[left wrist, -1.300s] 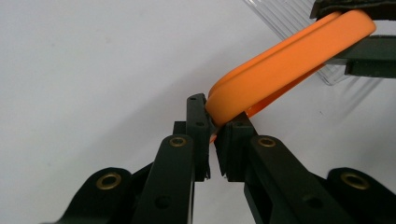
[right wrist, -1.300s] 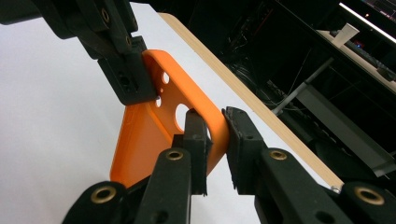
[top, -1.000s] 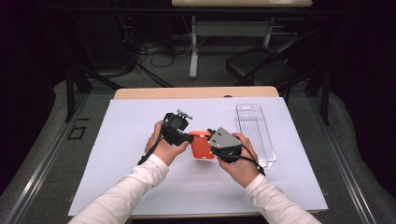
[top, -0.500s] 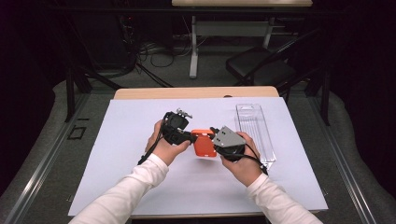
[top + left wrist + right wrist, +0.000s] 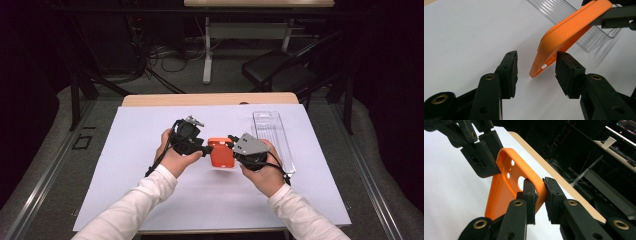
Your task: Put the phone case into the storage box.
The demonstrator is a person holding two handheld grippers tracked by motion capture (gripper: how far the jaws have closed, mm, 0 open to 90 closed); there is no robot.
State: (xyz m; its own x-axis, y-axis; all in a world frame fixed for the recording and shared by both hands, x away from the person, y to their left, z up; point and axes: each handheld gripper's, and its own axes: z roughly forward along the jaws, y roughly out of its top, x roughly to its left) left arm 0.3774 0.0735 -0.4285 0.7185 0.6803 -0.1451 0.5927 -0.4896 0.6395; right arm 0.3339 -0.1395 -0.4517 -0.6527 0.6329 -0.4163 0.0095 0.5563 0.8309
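An orange phone case [image 5: 221,152] hangs tilted above the white sheet, one corner pointing down. My right gripper [image 5: 540,187] is shut on its rim beside the camera holes [image 5: 521,182]; from above, the right gripper [image 5: 231,142] sits at the case's right side. My left gripper [image 5: 537,62] is open, its jaws standing either side of the case's [image 5: 566,27] lower corner with a gap to the left jaw. In the high view the left gripper [image 5: 206,149] is at the case's left edge.
A clear ribbed plastic tray [image 5: 272,137] lies on the white sheet [image 5: 125,165] just right of my right hand. The wooden table edge [image 5: 210,99] runs along the back. A dark chair [image 5: 280,75] and cables are on the floor beyond.
The right hand has shifted slightly right and up with the case. The left gripper has stayed at the case's left edge.
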